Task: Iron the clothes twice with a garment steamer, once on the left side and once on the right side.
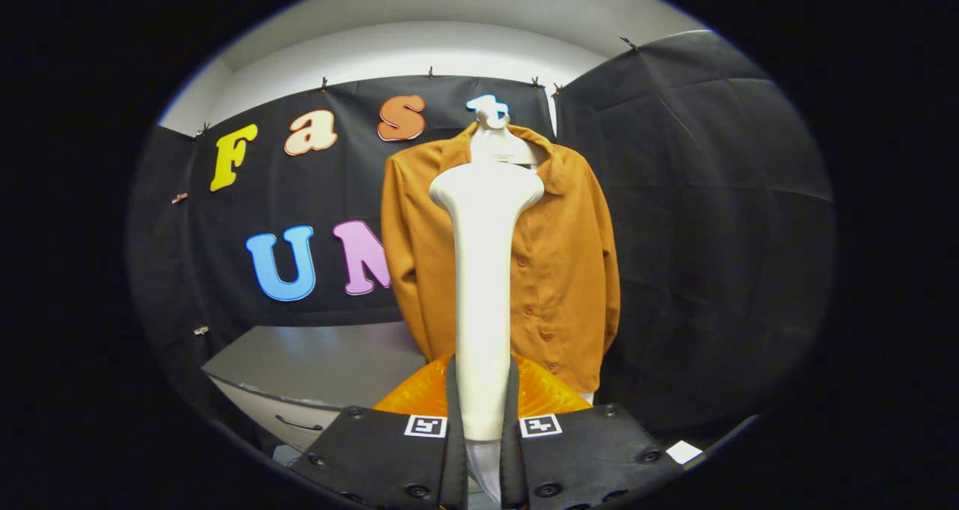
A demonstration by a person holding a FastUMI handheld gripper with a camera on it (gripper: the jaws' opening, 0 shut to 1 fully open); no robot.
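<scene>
Holding a white, smooth plastic garment steamer (483,285) upright, I have my jaws pressed in on its long handle from both sides, one finger (452,413) against the left of the handle and the other against the right. The handle rises straight up from between my fingers and widens at the top into a broad, rounded head. Just behind the handle, low down beside my fingers, sits a glossy ribbed orange plastic piece (547,394), partly hidden.

Beyond the steamer hangs a mustard-orange long-sleeved button-up shirt (562,270) on a white hanger (488,113), its collar open and its sleeves hanging down at either side. The steamer head stands in front of the shirt's upper chest, a little to the left of the button row; I cannot tell whether it touches the cloth. Below and to the left of the shirt lies a grey bench (315,356) with a pale drawer front beneath it.
</scene>
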